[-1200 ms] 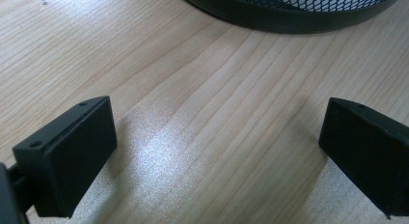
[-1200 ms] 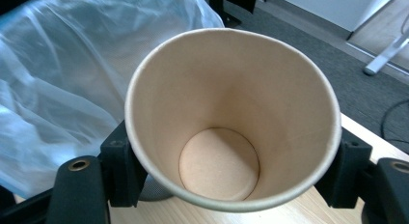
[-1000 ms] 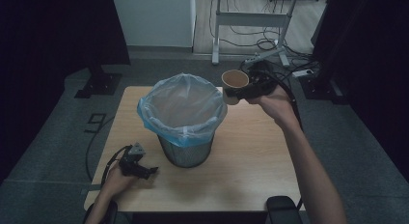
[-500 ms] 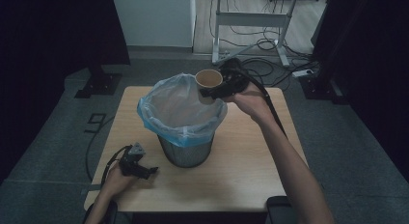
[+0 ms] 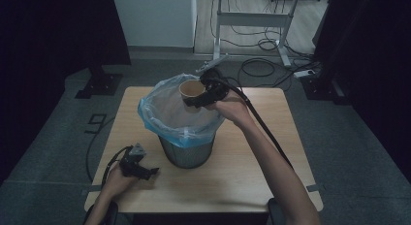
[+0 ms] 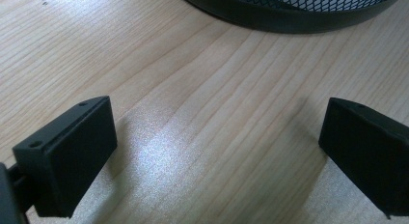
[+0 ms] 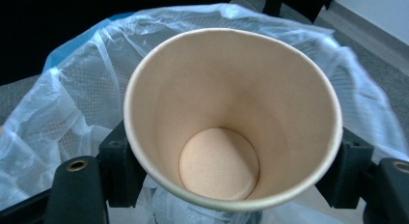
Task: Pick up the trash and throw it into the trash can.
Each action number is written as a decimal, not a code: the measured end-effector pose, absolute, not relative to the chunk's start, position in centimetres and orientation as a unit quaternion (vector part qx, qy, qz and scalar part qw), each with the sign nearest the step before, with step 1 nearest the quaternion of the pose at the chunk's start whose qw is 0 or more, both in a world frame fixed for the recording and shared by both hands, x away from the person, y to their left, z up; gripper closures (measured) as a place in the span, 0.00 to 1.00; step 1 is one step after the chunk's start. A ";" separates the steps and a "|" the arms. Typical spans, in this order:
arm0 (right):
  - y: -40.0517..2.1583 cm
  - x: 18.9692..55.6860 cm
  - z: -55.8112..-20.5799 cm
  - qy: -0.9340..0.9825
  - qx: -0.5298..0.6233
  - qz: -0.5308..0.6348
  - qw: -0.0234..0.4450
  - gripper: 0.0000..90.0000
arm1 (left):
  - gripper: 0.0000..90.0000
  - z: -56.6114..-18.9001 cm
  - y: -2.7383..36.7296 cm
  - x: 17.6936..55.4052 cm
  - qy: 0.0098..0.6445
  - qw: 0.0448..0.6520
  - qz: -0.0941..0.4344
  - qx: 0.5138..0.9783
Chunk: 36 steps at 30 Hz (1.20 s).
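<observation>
Paper cup (image 5: 192, 89) above bin (image 5: 186, 152) rim, right gripper (image 5: 197, 100) clamped

Right gripper (image 5: 193, 102), arm extended toward the tabletop's far edge, jaws clamped on a load; left gripper (image 5: 145, 171), jaws spread, resting near the front-left corner.

Your paper cup (image 5: 192, 90) is tan, empty and upright, mouth open to the camera, clamped at its sides between your right gripper's (image 5: 197, 102) jaws. It hangs over the open mouth of the bin (image 5: 186, 152), toward the far rim. The bin is a dark mesh basket lined with a clear bluish bag (image 5: 160, 113), standing mid-table.
</observation>
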State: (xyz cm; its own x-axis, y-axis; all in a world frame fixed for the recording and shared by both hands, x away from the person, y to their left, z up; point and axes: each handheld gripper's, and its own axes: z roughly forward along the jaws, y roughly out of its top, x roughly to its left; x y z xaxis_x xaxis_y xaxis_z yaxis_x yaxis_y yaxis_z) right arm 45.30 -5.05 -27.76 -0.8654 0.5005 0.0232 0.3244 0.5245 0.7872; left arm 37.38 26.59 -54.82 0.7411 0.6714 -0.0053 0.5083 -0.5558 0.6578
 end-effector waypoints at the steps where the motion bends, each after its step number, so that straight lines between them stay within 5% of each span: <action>1: -4.5 45.3 -28.1 0.870 0.237 0.420 0.101 0.28 | 0.00 -54.8 26.6 37.4 0.338 0.329 0.124 0.873; 10: -3.4 45.5 -29.2 0.887 0.234 0.386 0.100 0.27 | 0.00 -54.8 26.6 37.4 0.338 0.329 0.124 0.873; 15: -3.4 45.6 -29.8 0.893 0.239 0.364 0.115 0.14 | 0.00 -54.8 26.6 37.4 0.338 0.329 0.124 0.873; 17: -3.5 45.8 -30.0 0.898 0.238 0.357 0.104 0.01 | 0.00 -54.8 26.6 37.4 0.338 0.329 0.124 0.873; 36: -7.1 45.1 -28.7 0.869 0.254 0.402 0.138 0.00 | 0.00 -54.8 26.6 37.4 0.338 0.329 0.124 0.873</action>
